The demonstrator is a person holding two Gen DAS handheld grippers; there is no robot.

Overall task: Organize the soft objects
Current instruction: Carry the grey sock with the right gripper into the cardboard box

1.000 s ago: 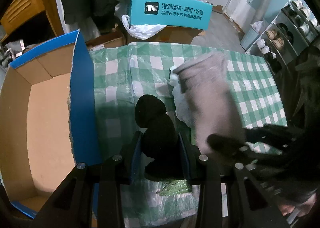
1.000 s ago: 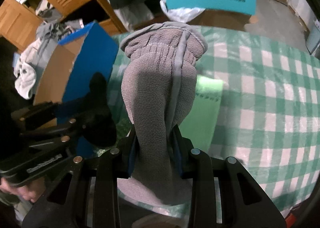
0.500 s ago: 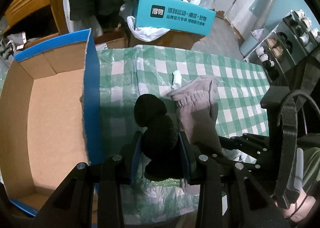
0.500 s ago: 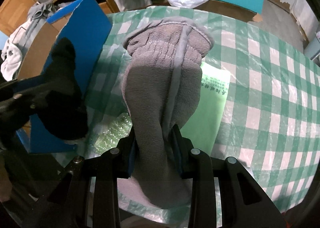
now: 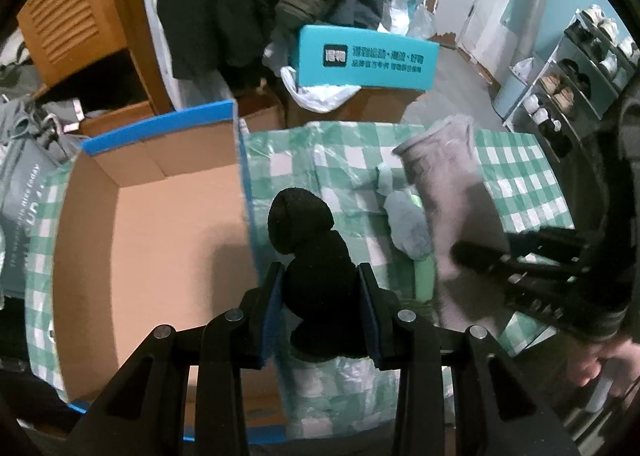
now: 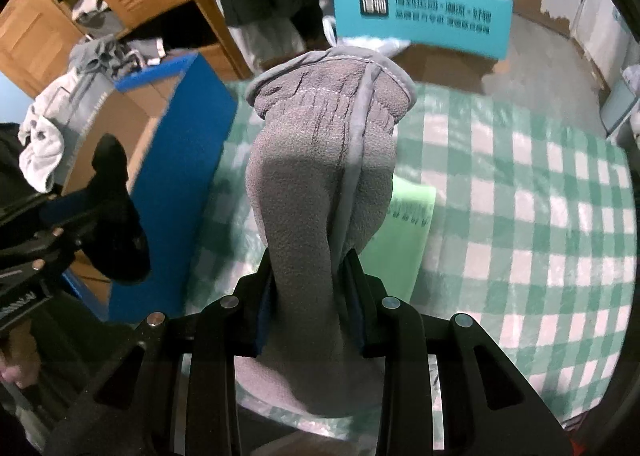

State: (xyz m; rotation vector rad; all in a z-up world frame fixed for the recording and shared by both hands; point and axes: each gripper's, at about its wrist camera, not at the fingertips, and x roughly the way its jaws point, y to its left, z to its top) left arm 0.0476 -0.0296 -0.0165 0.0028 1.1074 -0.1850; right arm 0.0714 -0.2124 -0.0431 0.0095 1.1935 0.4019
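The left gripper (image 5: 320, 304) has its fingers clamped on a black soft object (image 5: 310, 244), at lower centre beside the cardboard box (image 5: 160, 240). The right gripper (image 6: 310, 296) pinches a grey glove (image 6: 320, 183) above the checked table (image 6: 520, 215). Either limp piece may snag the box's blue wall. Only the left view shows the box's interior.

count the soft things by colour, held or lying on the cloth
black: 1, the black glove in the left hand-held gripper
grey: 2, the grey glove in the right hand-held gripper, and a grey piece on the cloth
total: 3
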